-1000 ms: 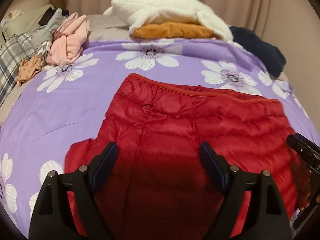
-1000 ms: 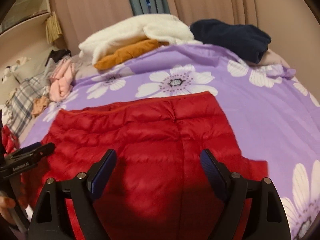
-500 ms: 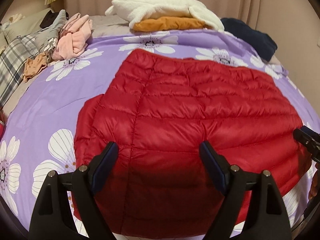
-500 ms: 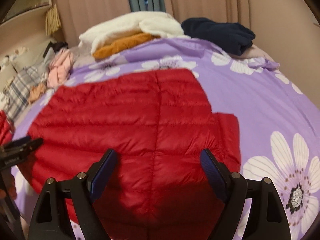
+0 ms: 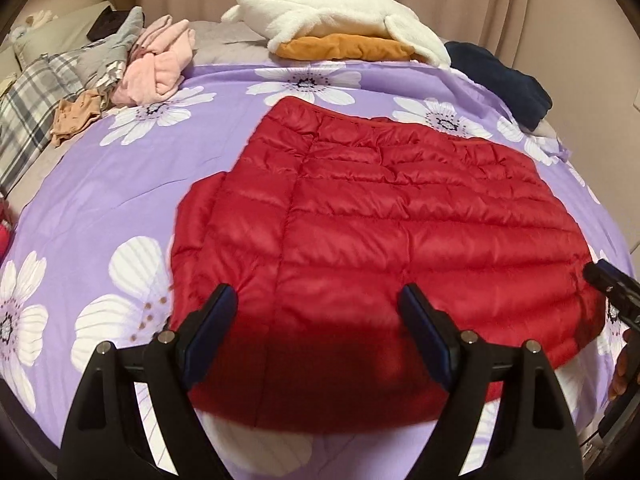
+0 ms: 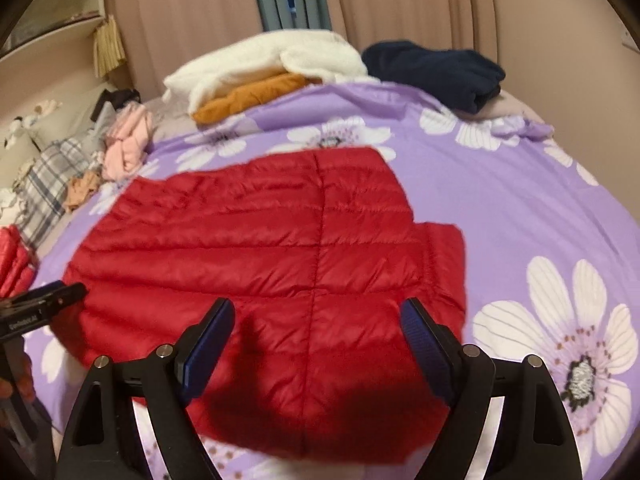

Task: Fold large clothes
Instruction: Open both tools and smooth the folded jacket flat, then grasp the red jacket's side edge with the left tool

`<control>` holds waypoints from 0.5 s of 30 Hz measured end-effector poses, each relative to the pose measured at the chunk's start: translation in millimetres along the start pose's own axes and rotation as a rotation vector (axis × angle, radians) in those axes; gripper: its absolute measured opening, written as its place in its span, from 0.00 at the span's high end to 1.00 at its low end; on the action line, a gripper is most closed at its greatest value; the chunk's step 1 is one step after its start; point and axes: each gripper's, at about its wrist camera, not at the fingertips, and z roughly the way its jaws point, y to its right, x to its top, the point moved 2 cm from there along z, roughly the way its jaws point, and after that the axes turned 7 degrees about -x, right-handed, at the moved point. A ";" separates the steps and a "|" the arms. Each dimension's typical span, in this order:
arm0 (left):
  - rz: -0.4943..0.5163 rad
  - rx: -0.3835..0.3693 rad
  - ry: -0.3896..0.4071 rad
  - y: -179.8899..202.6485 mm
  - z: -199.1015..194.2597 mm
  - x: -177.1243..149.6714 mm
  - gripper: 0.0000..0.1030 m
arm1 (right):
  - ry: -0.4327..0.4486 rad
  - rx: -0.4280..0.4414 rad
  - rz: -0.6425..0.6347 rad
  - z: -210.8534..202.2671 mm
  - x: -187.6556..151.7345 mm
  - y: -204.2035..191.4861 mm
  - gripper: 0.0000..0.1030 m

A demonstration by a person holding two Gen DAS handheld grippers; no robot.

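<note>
**Red jacket lies flat across the bed, both grippers open above its near edge**

While the red quilted jacket (image 5: 384, 232) rests spread on the purple flowered bedspread (image 5: 100, 200), both tools hang over its near hem with nothing between their pads. The left gripper (image 5: 318, 328) has its jaws wide apart and empty; the right gripper (image 6: 316, 336) is spread in the same way, also empty. Neither touches the fabric, as far as these views allow to judge.

The jacket lies directly ahead of and below both grippers, with its long axis running side to side across the bed — the left gripper is over the left part, the right gripper over the right part. So each hand is nearer to its own end of the garment. At each outer side a narrower red flap sticks out, probably a folded sleeve, though the right wrist view is a little blurred there.

For the coming fold, the useful edges are the near hem and the two side flaps. Open bedspread is free to the left, to the right and beyond the far edge of the jacket. Farther back lie a white fleece pile (image 5: 340, 12) on an orange garment (image 5: 344, 46), a dark navy garment (image 6: 436, 68) and a pink bundle (image 5: 156, 64) — all well apart from the jacket, so they should not hinder a fold away from the person.
</note>
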 end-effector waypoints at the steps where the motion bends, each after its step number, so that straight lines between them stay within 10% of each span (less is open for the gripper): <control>1: -0.004 0.001 -0.001 -1.3 -1.6 -2.1 0.18 | 0.003 0.000 0.000 -2.1 -0.9 1.1 0.18; 15: -0.083 -0.027 -0.007 -17.7 -13.0 -18.2 0.18 | -0.105 -0.024 0.034 19.0 -22.0 10.1 0.18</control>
